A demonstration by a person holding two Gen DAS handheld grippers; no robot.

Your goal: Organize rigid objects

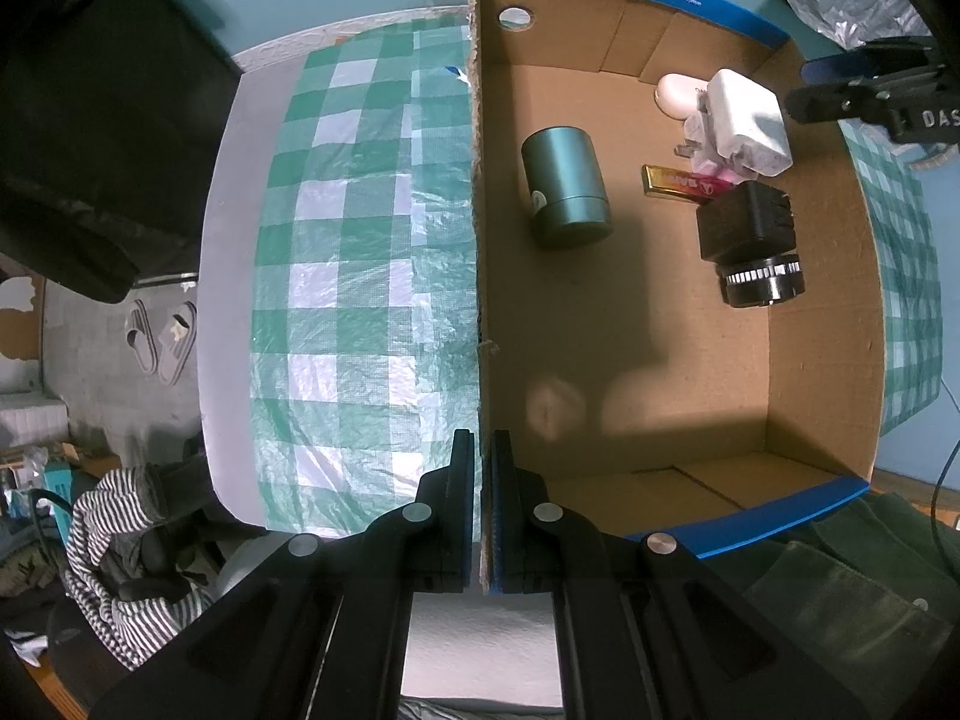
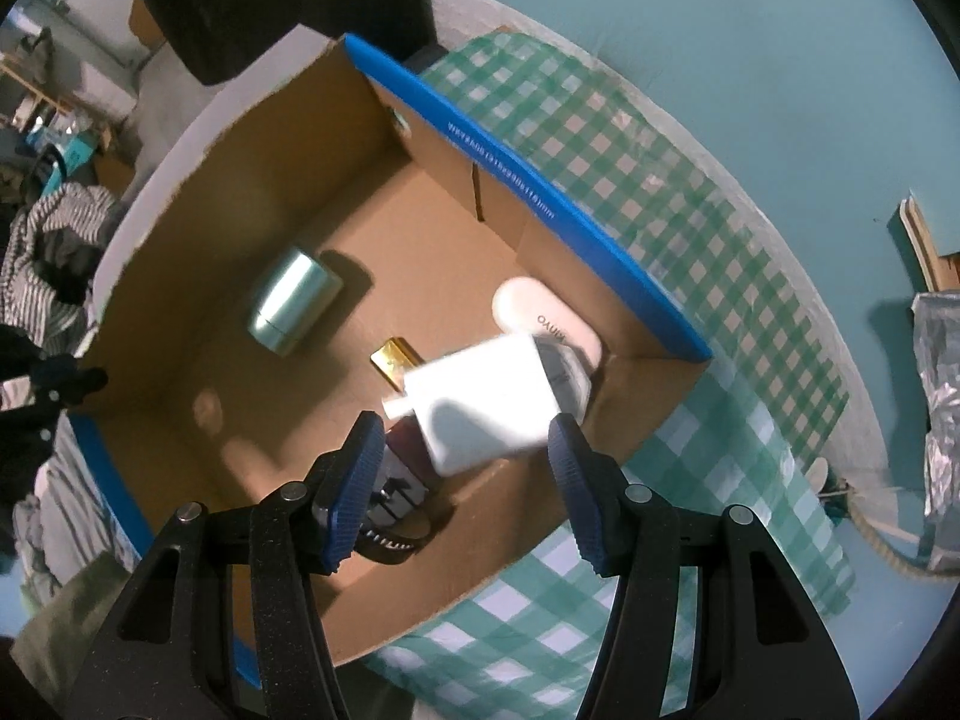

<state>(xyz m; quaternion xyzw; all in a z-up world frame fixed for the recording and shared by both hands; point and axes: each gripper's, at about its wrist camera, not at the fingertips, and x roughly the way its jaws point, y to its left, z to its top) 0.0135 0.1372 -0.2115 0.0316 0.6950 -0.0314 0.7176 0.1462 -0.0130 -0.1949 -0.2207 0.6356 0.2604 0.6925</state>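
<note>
**Box nearly filled, white charger at the right claw**

A cardboard box (image 1: 630, 324) sits on a surface covered with a green checked cloth (image 1: 360, 240). The left claw (image 1: 482, 504) is clamped on the box's side wall. Inside lie a green canister (image 1: 564, 186), a gold bar (image 1: 672, 180), a white case (image 1: 675, 93), a black block (image 1: 747, 222) and a lens (image 1: 762, 282). The right claw (image 2: 465, 480) stands apart above the white charger (image 2: 480, 408), which appears blurred between its fingers and free of them. No loose items show on the cloth, so sorting looks almost complete.
</note>
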